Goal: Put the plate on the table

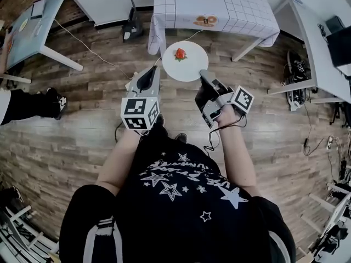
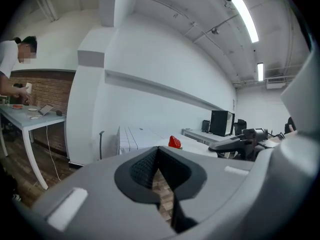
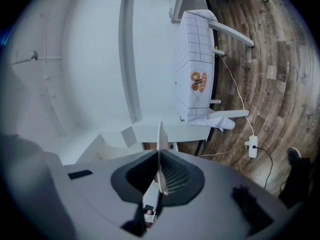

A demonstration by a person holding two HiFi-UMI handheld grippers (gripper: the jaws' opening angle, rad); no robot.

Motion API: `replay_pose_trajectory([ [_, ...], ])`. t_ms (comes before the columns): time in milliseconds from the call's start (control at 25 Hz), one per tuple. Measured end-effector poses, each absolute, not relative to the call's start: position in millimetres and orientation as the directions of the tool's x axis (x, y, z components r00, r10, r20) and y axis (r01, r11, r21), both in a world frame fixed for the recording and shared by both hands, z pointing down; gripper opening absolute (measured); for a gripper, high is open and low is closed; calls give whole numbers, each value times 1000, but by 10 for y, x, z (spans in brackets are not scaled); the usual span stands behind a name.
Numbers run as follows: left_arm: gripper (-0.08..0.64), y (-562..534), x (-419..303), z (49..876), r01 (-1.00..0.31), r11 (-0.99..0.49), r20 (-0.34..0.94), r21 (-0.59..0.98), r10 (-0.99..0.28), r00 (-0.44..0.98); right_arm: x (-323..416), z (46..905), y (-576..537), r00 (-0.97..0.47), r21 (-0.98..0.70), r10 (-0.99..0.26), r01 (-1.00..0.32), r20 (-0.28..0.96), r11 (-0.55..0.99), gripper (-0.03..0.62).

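In the head view my right gripper has its grey jaws pinched on the near right rim of the smooth round white plate. I hold the plate in the air over the wood-plank floor, short of the surface, which is draped in a white cloth with a grid of thin lines. A small glossy red strawberry sits near the middle of the plate. My left gripper hangs just beside the plate's left edge, apart from it.

In the left gripper view the ribbed dark pads of my left gripper meet at their tips, with only floor planks showing in the gap below, so it holds nothing. Past it I see the strawberry on the pale plate, and behind them the clothed surface.

In the right gripper view the plate shows edge-on as a thin white blade. It runs straight between the closed jaws of my right gripper, with both pads pressed on it. The clothed surface stands ahead of it.
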State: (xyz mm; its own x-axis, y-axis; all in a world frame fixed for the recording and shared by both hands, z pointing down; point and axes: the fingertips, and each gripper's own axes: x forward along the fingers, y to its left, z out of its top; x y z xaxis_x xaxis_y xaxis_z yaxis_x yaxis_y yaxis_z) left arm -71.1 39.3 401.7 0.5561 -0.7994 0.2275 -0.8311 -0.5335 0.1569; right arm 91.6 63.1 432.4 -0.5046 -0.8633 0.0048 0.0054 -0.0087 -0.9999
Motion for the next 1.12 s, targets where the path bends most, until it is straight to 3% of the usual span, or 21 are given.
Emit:
replay_pose_trajectory([
  [640, 9, 834, -668, 4007, -853, -502, 216, 143, -825, 522, 1028, 4252, 966, -530, -999, -847, 30, -48, 37, 21],
  [1120, 9, 308, -694, 4102, -832, -527, 219, 172, -803, 554, 1042, 4242, 547, -493, -999, -869, 19, -34, 28, 23],
])
